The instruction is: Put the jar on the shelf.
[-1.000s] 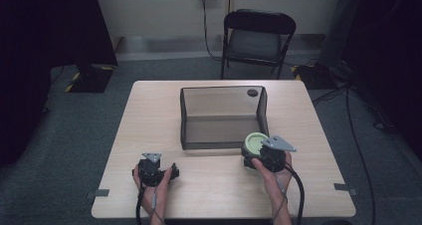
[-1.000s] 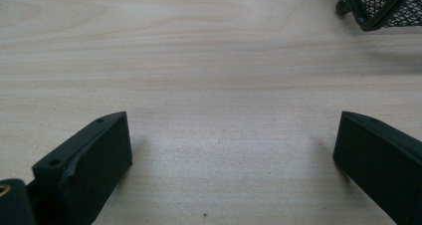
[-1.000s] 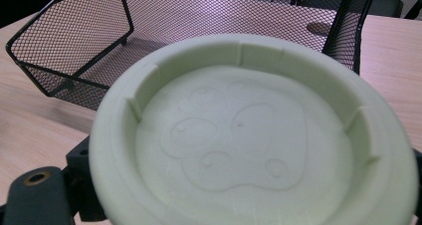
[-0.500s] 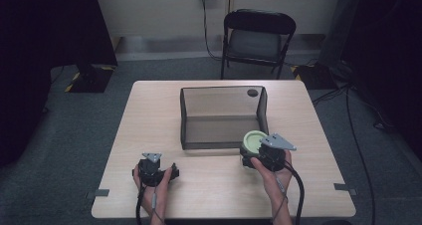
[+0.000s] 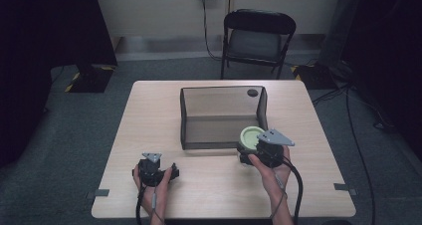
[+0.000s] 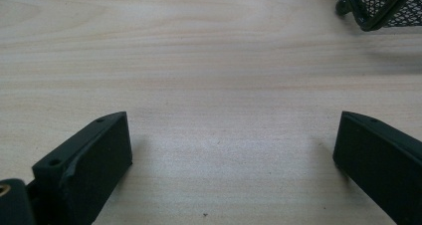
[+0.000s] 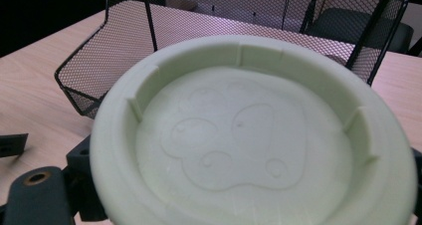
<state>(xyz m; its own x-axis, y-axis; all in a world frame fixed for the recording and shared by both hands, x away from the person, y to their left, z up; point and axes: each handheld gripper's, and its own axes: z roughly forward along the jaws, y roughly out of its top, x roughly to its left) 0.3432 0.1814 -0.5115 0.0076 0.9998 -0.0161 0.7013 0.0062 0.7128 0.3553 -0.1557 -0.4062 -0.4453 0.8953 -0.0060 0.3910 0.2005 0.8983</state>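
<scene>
Clamped in the right gripper (image 5: 256, 148), the pale green round plastic lid (image 5: 251, 137) could catch the black wire-mesh basket's (image 5: 221, 116) rim at its 5 o'clock corner and slip, while the left gripper (image 5: 171, 173) rests released on the table (image 5: 308, 135).

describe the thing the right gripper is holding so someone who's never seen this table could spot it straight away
On the pale wooden table stands a black wire-mesh basket. At its near right corner, the right gripper holds a pale green round plastic lid. It is the only light green thing there, a shallow disc with a raised rim and a faint embossed figure.
</scene>
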